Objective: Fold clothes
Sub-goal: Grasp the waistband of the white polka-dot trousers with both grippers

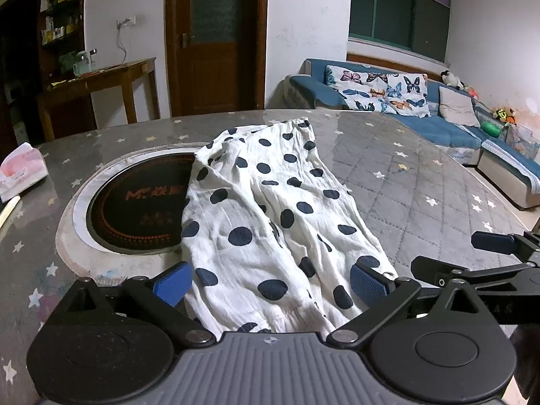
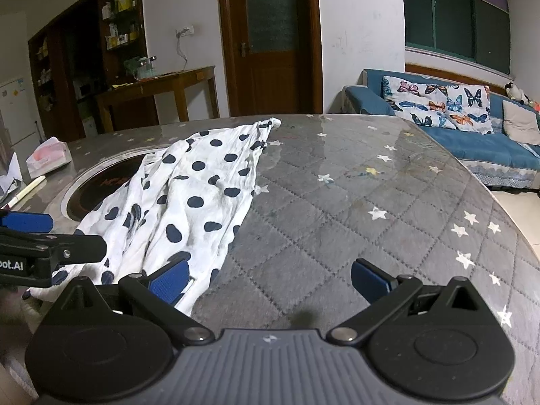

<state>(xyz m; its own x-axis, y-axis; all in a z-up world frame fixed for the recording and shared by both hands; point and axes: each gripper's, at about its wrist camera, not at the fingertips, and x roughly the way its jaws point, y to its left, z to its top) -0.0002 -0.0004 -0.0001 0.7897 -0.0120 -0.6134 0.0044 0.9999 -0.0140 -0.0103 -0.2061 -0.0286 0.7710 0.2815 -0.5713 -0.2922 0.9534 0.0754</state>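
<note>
Tissue pack [image 1: 22, 165], pink and white, at the far left edge of the bench [image 1: 422, 182], with a pale pen-like stick [image 1: 9, 211] just nearer. Bench surface: grey quilted cover with white stars under a glossy sheet. Round black hotplate [image 1: 135, 209], set into the bench left of centre, ringed by a pale rim; its right side is covered by cloth. Garment [image 1: 270, 222]: white crinkled fabric with dark blue polka dots, lying lengthwise from the near edge of the bench toward the far edge, wrinkled, its left border draped over the hotplate and its near end hanging toward the camera. Left claw [image 1: 270, 281]: blue-padded fingers spread wide apart, one on each side of the garment's near end, gripping nothing. Right claw [image 2: 270, 278]: fingers likewise apart, empty; its left finger sits over the garment's right border, its right finger over bare bench. In the left wrist view the right claw's black finger shows at the right edge. Background right: blue sofa [image 1: 438, 125] with a butterfly-print throw [image 1: 381, 91].
</note>
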